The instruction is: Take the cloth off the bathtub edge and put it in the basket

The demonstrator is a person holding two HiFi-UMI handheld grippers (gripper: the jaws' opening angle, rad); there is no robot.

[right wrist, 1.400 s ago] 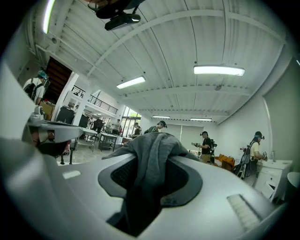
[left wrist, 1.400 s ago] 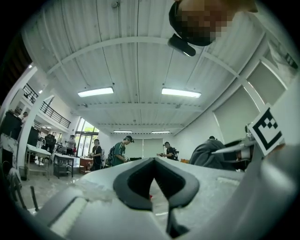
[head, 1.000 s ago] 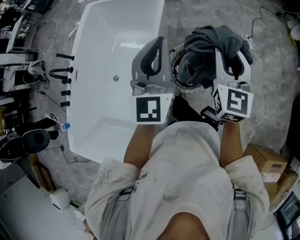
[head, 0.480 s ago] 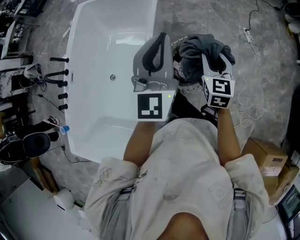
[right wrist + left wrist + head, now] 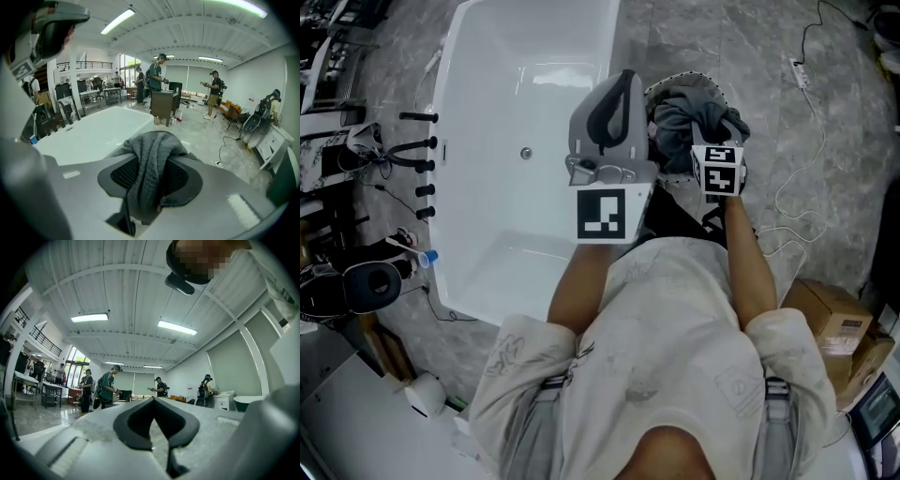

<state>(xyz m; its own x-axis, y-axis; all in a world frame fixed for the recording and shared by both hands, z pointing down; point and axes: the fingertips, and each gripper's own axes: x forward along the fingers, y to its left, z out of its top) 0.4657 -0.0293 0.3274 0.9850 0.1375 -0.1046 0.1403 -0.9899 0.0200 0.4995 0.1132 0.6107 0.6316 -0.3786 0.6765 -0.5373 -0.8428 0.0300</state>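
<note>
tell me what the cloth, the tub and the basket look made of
cloth: grey knitted fabric, matte; ribbed stitches show where it drapes.
tub: smooth glossy white with light reflections; acrylic or ceramic, can't tell which.
basket: pale rim dotted with holes, probably plastic.

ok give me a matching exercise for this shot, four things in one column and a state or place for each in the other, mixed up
1 left gripper
2 right gripper
3 bathtub
4 cardboard box

a white, ahead and to the person's left
b jaws clamped on the grey cloth
c brown, on the floor at the person's right
d jaws together, nothing between them

Pairs: 1-d, 2-b, 3-a, 4-c
</note>
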